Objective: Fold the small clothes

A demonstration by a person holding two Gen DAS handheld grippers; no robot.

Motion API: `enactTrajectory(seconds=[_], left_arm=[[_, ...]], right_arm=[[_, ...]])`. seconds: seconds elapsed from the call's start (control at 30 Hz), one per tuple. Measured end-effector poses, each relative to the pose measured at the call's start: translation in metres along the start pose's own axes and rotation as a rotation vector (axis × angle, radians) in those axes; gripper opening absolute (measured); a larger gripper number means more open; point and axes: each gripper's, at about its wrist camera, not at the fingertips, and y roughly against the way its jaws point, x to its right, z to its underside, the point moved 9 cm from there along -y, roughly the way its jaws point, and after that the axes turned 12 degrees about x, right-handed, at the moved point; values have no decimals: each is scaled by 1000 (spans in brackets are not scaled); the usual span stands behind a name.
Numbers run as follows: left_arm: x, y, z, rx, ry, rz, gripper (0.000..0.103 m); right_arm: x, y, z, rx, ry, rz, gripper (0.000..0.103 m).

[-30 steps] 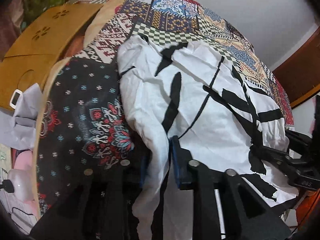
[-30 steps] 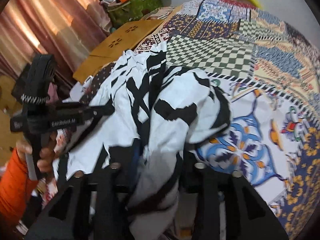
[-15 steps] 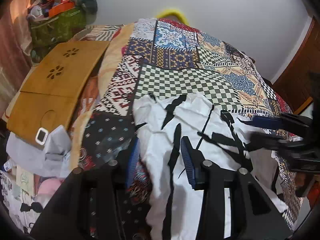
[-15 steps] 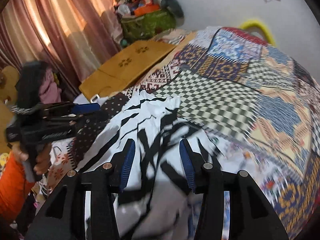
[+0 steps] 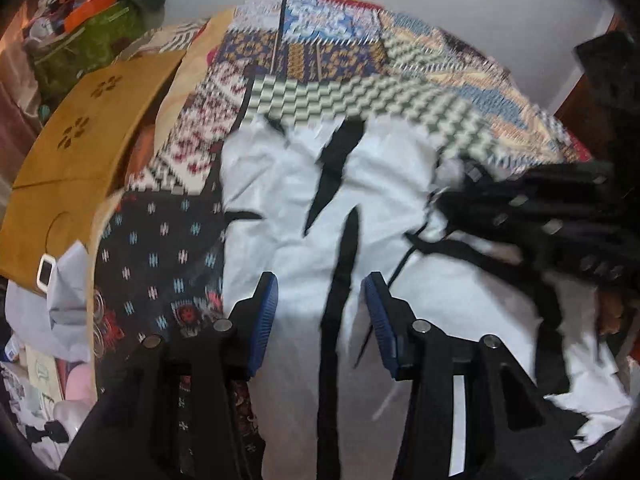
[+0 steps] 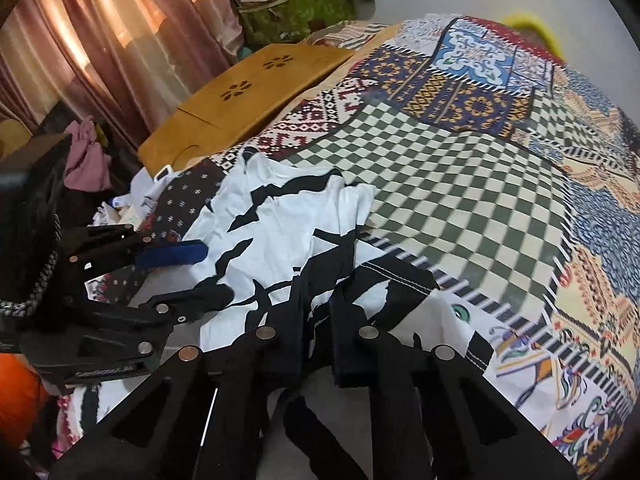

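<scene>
A small white garment with black streaks (image 5: pixel 320 216) lies spread on the patchwork bedspread (image 5: pixel 360 92); it also shows in the right wrist view (image 6: pixel 280 236). My left gripper (image 5: pixel 322 312) is open, its blue pads either side of the cloth just above it, holding nothing. In the right wrist view it (image 6: pixel 196 272) hovers at the garment's left edge. My right gripper (image 6: pixel 324 280) is shut on a fold of the garment at its near right side. In the left wrist view it (image 5: pixel 452 208) reaches in from the right, blurred.
A wooden lap desk (image 6: pixel 248 96) lies off the bed's left edge. Loose clothes and clutter (image 5: pixel 60 312) sit beside the bed at the left. A green bag (image 6: pixel 296 12) stands by the curtain (image 6: pixel 100 40). The bedspread stretches far and right (image 6: pixel 460 168).
Both grippers let go of the garment, which dropped flat on the bed. The left one now hovers open over it. The right one has closed again on the near right fold.
</scene>
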Motion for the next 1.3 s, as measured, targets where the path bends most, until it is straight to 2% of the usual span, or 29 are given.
enactTrajectory(seconds=[0.17,0.23,0.3,0.33,0.4,0.47,0.53,0.6,0.7,0.8,0.9,1.0,1.13,1.3], left_arm=[[-2,16,6,-17,-14,-24,46],[-1,32,5,-5,-13,-9,46],[6,53,3,28,-4,27,46],[9,60,4,35,-3,44,46],[20,75,9,47,-1,82,48],[35,84,21,35,-7,125,52],[49,87,37,11,-36,138,52],[60,87,55,-16,-81,125,52],[65,92,74,-11,-111,81,56],[58,102,83,8,-74,63,62],[51,113,90,19,-35,60,63],[44,131,92,38,-23,22,63],[33,173,75,135,-15,-61,63],[33,255,32,362,19,-112,63]], right_arm=[[7,27,-4,52,-55,37,9],[3,42,-7,69,-40,56,9],[-10,64,-6,84,-27,21,10],[-18,72,-2,81,-12,8,11],[-34,85,9,76,25,-10,20],[-48,92,31,56,49,-21,25],[-55,91,53,15,56,-29,25],[-59,89,79,-27,83,-9,25],[-57,96,99,-22,104,26,25],[-57,108,105,0,94,41,26],[-57,121,109,20,74,43,27],[-56,135,108,44,43,48,27],[-58,164,92,136,23,70,28],[-74,223,57,331,16,79,28]])
